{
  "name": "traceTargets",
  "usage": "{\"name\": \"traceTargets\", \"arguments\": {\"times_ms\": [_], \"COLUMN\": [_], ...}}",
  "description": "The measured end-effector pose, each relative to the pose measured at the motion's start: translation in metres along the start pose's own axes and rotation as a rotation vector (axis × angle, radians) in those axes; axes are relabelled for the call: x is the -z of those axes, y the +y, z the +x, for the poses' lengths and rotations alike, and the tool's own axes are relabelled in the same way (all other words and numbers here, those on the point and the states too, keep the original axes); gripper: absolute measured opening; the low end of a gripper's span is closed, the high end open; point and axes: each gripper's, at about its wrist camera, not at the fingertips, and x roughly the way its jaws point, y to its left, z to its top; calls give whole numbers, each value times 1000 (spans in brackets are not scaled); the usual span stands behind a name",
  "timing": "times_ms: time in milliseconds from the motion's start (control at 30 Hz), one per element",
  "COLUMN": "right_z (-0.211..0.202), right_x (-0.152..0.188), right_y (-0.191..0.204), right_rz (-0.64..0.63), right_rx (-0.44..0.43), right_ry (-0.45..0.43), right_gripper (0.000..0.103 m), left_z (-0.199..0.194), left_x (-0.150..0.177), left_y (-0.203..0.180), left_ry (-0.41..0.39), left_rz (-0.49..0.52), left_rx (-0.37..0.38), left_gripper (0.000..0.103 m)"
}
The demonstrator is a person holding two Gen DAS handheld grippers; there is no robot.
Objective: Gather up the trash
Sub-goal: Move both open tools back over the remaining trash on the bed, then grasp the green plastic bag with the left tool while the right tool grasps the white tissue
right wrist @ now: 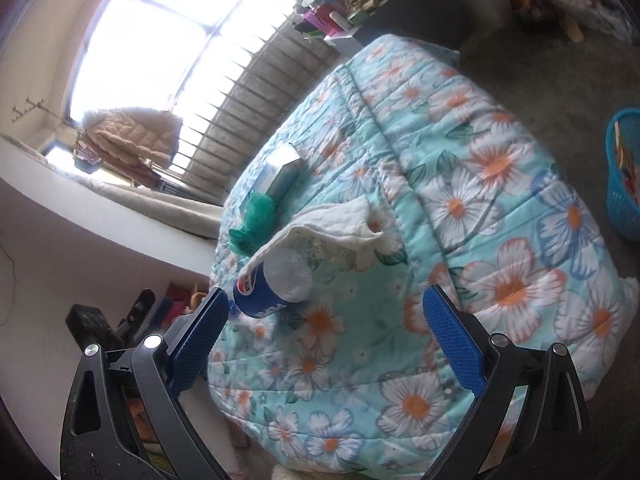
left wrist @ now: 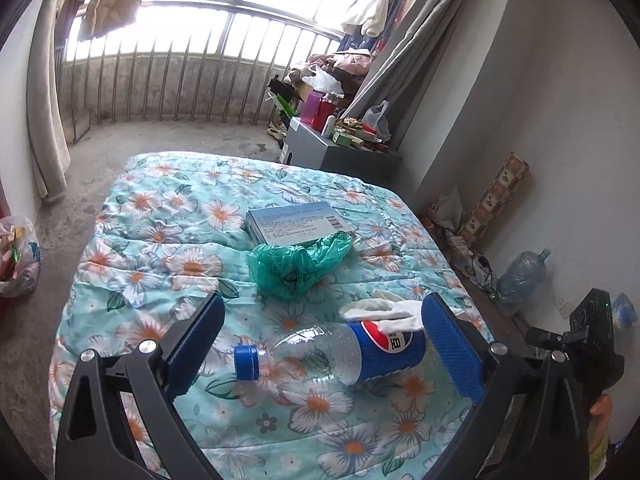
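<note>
An empty Pepsi bottle [left wrist: 332, 354] with a blue cap lies on its side on the floral quilt [left wrist: 168, 216]. A white tissue [left wrist: 384, 312] rests on its label end. My left gripper [left wrist: 324, 340] is open, its blue pads on either side of the bottle, not touching. Behind it lie a crumpled green plastic bag [left wrist: 298, 260] and a light blue carton [left wrist: 292, 222]. In the right wrist view, my right gripper [right wrist: 324, 332] is open and empty above the quilt [right wrist: 500, 208], just short of the bottle [right wrist: 276, 284], tissue [right wrist: 336, 220], green bag [right wrist: 256, 220] and carton [right wrist: 280, 172].
A blue basket [right wrist: 624, 176] stands on the floor right of the bed. A bag of rubbish [left wrist: 18, 256] sits on the floor at left. A cluttered grey cabinet [left wrist: 340, 148] stands beyond the bed; a water jug [left wrist: 520, 272] stands by the right wall.
</note>
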Motion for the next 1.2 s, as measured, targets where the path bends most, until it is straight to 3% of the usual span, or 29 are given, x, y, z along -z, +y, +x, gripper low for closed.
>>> {"name": "traceTargets", "arguments": {"times_ms": [167, 300, 533, 800, 1033, 1200], "right_z": [12, 25, 47, 61, 64, 64], "right_x": [-15, -23, -31, -39, -43, -44], "right_y": [-18, -28, -43, -57, -65, -62], "right_rz": [129, 215, 313, 390, 409, 398], "right_rx": [-90, -163, -214, -263, -313, -340], "right_ry": [49, 86, 135, 160, 170, 171], "right_gripper": [93, 91, 81, 66, 44, 24], "left_z": [49, 84, 120, 157, 164, 159], "left_x": [-16, -21, -33, -32, -32, -33], "left_y": [33, 50, 52, 63, 66, 59], "left_ry": [121, 196, 260, 345, 338, 314], "left_rz": [-199, -319, -268, -245, -261, -235], "left_rx": [108, 138, 72, -14, 16, 7], "left_gripper": [97, 97, 96, 82, 63, 56]}}
